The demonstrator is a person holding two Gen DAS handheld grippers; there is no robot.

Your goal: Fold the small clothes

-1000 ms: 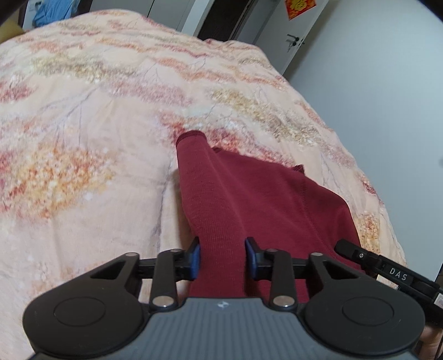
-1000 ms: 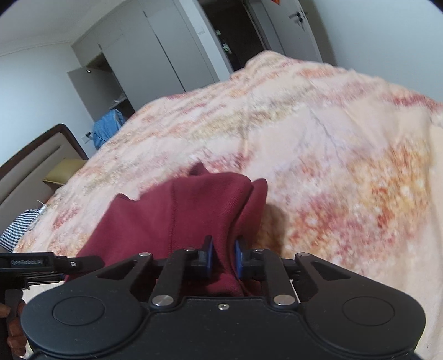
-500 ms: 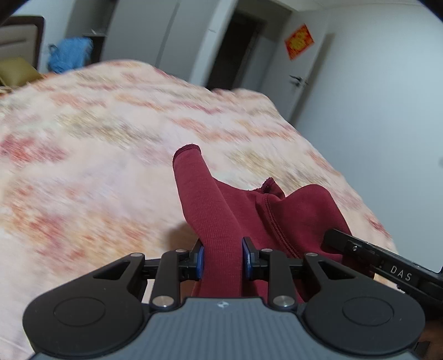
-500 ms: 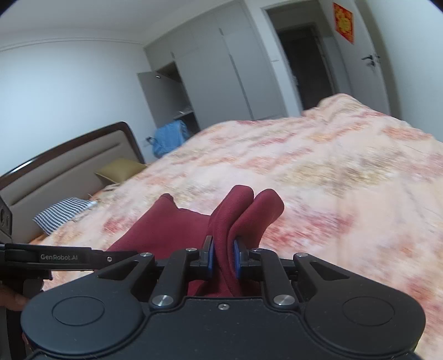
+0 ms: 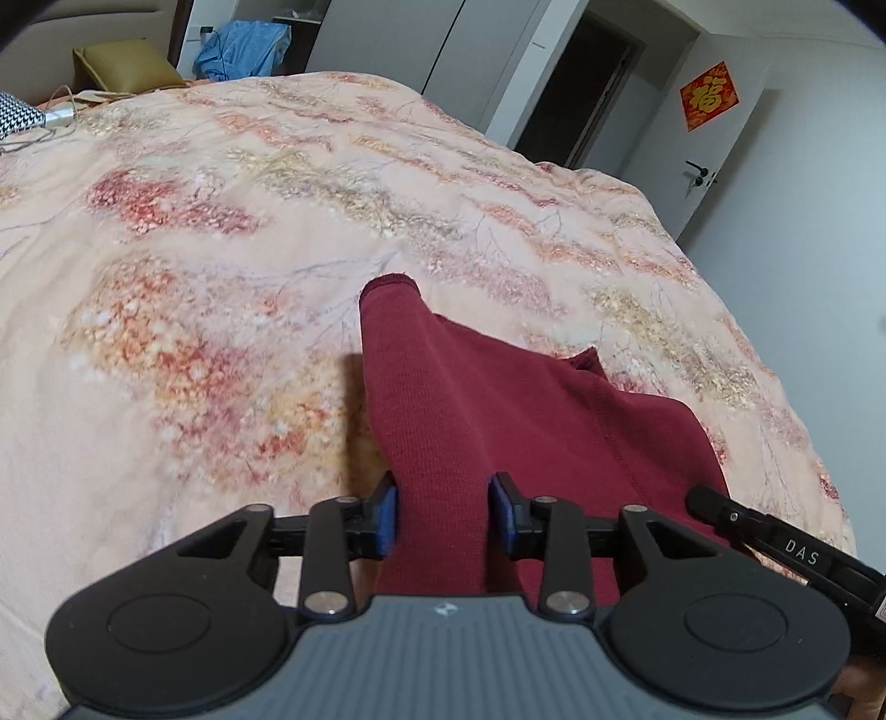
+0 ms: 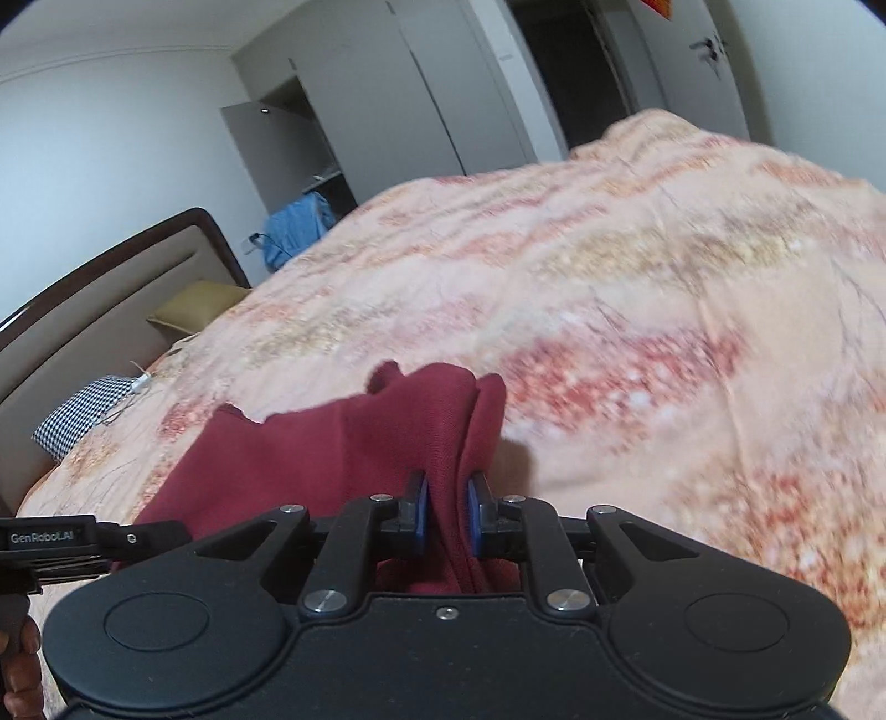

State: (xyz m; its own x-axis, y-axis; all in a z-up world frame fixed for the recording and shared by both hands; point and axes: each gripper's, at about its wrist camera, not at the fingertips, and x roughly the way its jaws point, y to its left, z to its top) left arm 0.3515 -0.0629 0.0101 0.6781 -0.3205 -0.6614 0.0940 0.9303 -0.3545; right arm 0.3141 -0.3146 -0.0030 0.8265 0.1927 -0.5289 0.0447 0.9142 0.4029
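Observation:
A dark red knit garment is held up over the floral bedspread. My left gripper is shut on one bunched end of it; a sleeve or corner sticks out ahead of the pads. My right gripper is shut on the other end of the same garment, which hangs between the two grippers. The right gripper's tip shows at the lower right of the left wrist view, and the left gripper's body shows at the lower left of the right wrist view.
The bedspread covers a wide bed. A headboard, a yellow pillow and a checked pillow lie at its head. A blue cloth hangs by the wardrobe. A door and a wall stand beyond the bed's right edge.
Both grippers lifted the red garment and tilted up half a second ago, then tilted back down over the bed. Both stay shut on the garment.

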